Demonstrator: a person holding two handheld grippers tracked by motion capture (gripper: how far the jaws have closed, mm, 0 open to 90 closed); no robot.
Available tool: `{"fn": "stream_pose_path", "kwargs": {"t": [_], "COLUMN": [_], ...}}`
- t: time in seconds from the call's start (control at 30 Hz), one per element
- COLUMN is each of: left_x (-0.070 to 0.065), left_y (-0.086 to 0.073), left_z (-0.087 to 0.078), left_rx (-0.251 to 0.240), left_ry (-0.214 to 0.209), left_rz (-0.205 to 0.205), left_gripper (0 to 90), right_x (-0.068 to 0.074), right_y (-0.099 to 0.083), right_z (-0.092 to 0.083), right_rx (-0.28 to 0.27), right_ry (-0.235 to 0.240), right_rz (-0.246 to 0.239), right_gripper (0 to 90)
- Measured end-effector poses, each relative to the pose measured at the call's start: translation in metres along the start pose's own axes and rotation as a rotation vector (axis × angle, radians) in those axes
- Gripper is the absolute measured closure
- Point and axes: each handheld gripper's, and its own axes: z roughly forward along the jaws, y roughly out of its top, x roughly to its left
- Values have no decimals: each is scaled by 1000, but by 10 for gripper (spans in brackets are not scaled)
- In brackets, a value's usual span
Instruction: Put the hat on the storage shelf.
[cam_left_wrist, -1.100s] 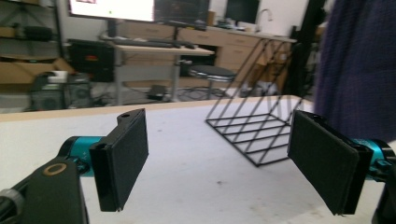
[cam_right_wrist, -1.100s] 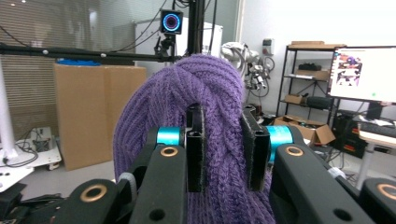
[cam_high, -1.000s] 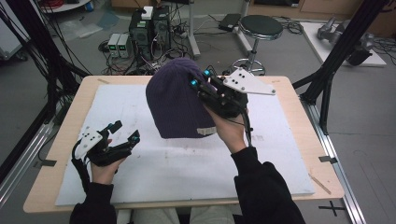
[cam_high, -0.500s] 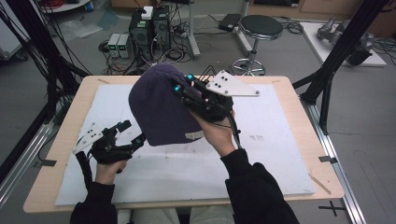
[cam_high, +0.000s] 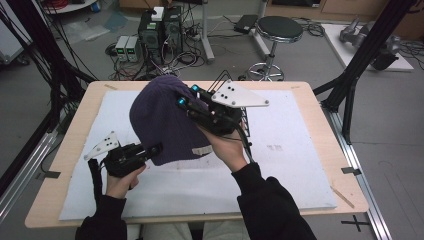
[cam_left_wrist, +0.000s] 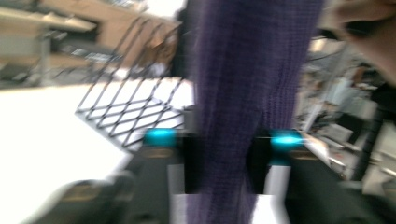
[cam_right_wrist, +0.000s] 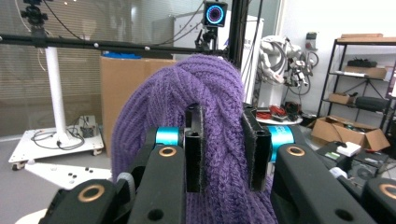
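Note:
A dark purple knitted beanie (cam_high: 160, 125) hangs upright over the white mat, with a small pale label (cam_high: 202, 150) at its hem. My right gripper (cam_high: 186, 96) is shut on its upper right side. In the right gripper view the cable knit (cam_right_wrist: 224, 93) is pinched between the two black pads (cam_right_wrist: 194, 144). My left gripper (cam_high: 154, 149) reaches in from the lower left, and its jaws have just been closing. They are shut on the beanie's lower edge, and purple fabric (cam_left_wrist: 233, 70) fills the gap in the blurred left gripper view.
A black wire mesh rack (cam_high: 245, 119) stands on the mat just behind my right hand, and the mesh rack (cam_left_wrist: 135, 112) appears beyond the left jaws too. The white mat (cam_high: 300, 150) covers the wooden table (cam_high: 330, 120). A stool (cam_high: 281, 27) and computer boxes (cam_high: 160, 30) stand on the floor beyond.
The right gripper has carried the beanie to the left. The left gripper, open and apart from it before, has come up to the hem and closed on it.

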Motion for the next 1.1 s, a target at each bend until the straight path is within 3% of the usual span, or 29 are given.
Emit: {"fn": "stream_pose_path", "kwargs": {"t": [0.17,0.3,0.47,0.63,0.83,0.97,1.1], "left_x": [-8,-8,-5,-5,-4,0,-2], "left_y": [12,23,38,49,64,75,82], "left_z": [9,21,40,57,74,86,99], "left_rx": [-3,-39,-26,-10,12,22,21], "left_ry": [18,17,8,-1,-7,-9,-6], "left_rz": [30,0,-8,8,73,80,78], "left_gripper": [824,824,827,827,827,827,827], "right_x": [-15,-37,-59,-72,-83,-90,-99], "right_y": [0,4,7,12,21,25,27], "right_z": [-16,-30,-43,-50,-56,-58,-60], "right_rx": [-4,-5,-1,0,-7,-10,-26], "right_ry": [-47,-90,-134,-159,-192,-218,-249], "right_rz": [-10,-6,-9,-24,-31,-53,-43], "right_gripper": [748,748,751,753,754,755,755]}}
